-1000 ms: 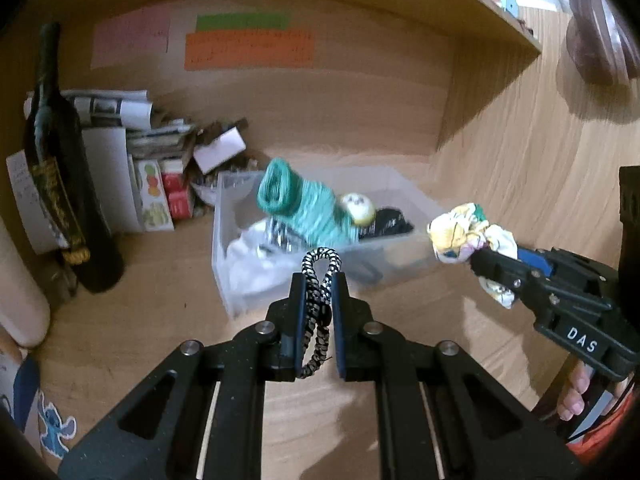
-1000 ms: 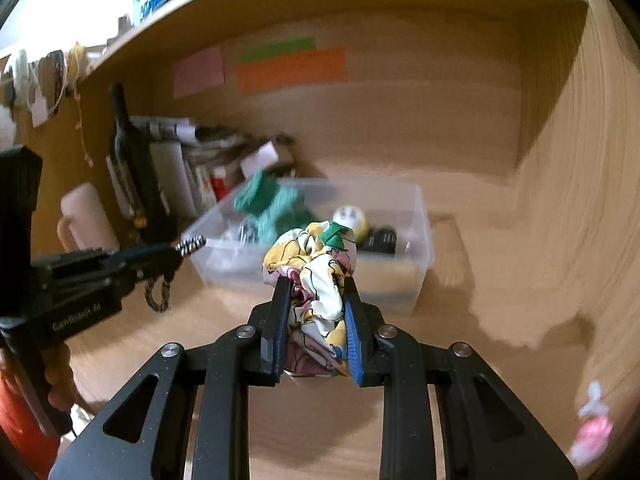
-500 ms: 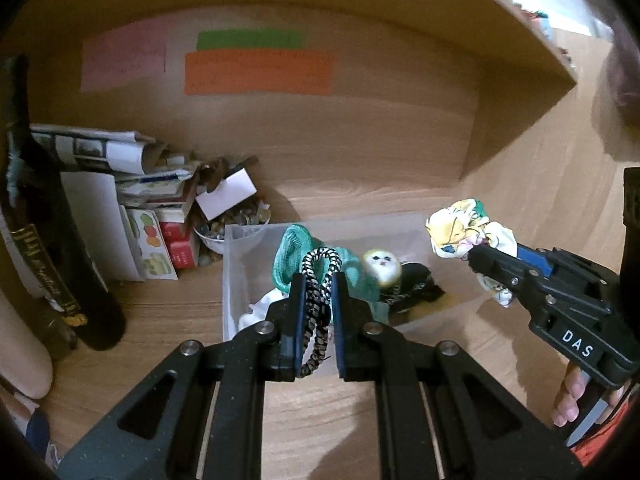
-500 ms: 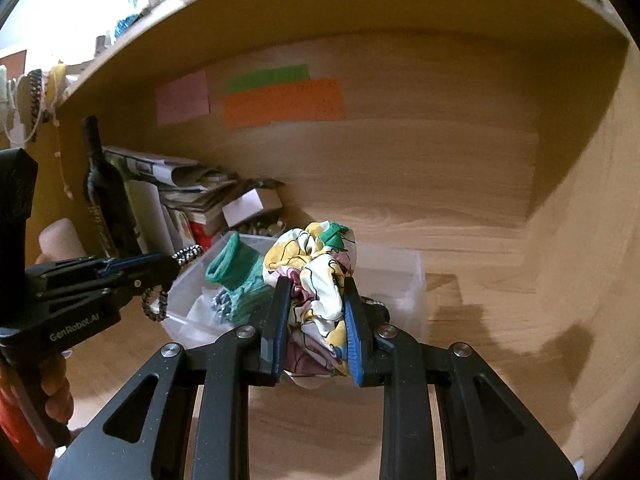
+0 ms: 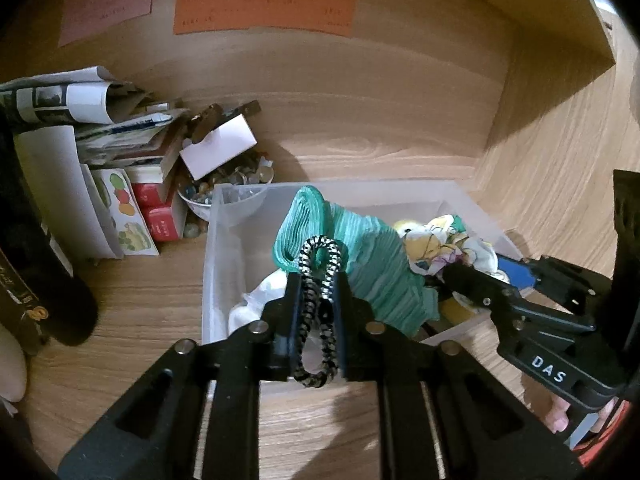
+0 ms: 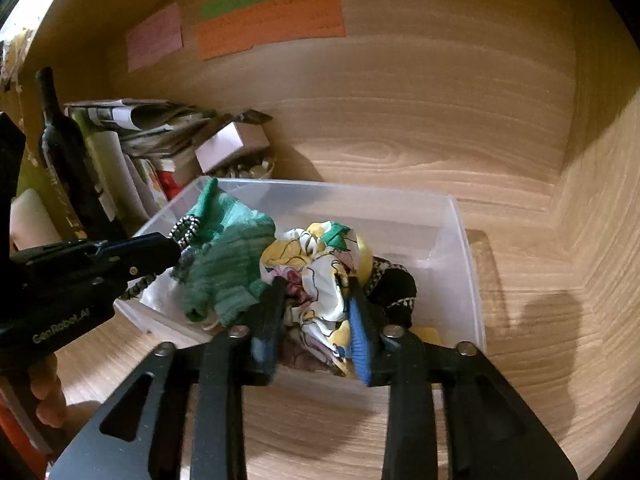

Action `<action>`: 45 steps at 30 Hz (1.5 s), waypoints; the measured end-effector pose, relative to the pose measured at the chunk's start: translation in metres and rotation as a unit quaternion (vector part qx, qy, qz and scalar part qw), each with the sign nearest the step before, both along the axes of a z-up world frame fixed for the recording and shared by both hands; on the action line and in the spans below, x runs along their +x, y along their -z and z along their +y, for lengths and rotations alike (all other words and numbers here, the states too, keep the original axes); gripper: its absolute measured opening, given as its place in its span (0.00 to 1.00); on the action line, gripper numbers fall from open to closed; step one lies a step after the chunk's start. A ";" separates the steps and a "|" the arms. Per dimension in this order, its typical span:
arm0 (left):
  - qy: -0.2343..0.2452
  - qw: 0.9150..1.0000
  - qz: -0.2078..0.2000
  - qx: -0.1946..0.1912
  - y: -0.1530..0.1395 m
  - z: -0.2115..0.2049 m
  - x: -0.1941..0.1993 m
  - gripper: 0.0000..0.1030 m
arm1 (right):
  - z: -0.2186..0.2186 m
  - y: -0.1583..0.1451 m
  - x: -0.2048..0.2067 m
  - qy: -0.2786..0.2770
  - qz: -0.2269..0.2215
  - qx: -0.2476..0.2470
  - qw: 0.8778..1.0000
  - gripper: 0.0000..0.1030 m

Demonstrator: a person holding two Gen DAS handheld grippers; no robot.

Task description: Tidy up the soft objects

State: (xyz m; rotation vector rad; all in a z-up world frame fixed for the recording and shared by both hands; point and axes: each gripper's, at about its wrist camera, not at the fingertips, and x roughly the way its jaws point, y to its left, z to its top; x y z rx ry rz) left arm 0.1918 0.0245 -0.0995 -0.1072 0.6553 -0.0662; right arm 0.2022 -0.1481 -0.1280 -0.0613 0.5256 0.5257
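Observation:
My left gripper (image 5: pixel 316 276) is shut on a black-and-white braided hair tie (image 5: pixel 318 312) and holds it over the near edge of a clear plastic bin (image 5: pixel 224 216). My right gripper (image 6: pixel 314 284) is shut on a floral scrunchie (image 6: pixel 320 276) of yellow, white and green cloth, held over the bin's (image 6: pixel 460 248) middle; it shows in the left wrist view (image 5: pixel 448 248) too. In the bin lie a teal knitted sock (image 5: pixel 372 264), a white cloth (image 5: pixel 256 300), a yellow soft toy and a black item (image 6: pixel 392 288).
A dark wine bottle (image 6: pixel 64 152) stands at the left, beside stacked papers and small boxes (image 5: pixel 120 152) and a bowl of trinkets (image 5: pixel 232 184). Coloured notes (image 5: pixel 264 8) are stuck on the wooden back wall. A wooden side wall rises on the right.
Both grippers have moved forward and down toward the bin. The scrunchie and the hair tie now hang over the bin's contents.

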 end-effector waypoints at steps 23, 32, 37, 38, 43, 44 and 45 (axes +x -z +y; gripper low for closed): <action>-0.005 0.997 -0.078 0.014 -0.052 -0.008 -0.071 0.65 | -0.032 -0.051 -0.070 0.022 -0.103 0.029 0.994 0.80; -0.014 0.988 -0.156 0.016 -0.091 -0.019 -0.124 0.77 | -0.049 -0.081 -0.126 0.023 -0.173 0.063 0.983 0.89; -0.020 0.983 -0.180 0.014 -0.100 -0.023 -0.145 0.93 | -0.053 -0.088 -0.151 0.023 -0.200 0.073 0.977 1.00; -0.022 0.982 -0.185 0.013 -0.102 -0.023 -0.150 0.96 | -0.053 -0.088 -0.153 0.022 -0.201 0.073 0.977 1.00; -0.033 0.980 -0.197 0.009 -0.105 -0.023 -0.164 0.99 | -0.054 -0.086 -0.160 0.021 -0.201 0.078 0.976 1.00; -0.032 0.980 -0.197 0.009 -0.105 -0.023 -0.165 0.99 | -0.054 -0.086 -0.160 0.020 -0.200 0.080 0.976 1.00; -0.032 0.980 -0.197 0.009 -0.105 -0.024 -0.166 0.99 | -0.054 -0.085 -0.161 0.020 -0.197 0.081 0.977 1.00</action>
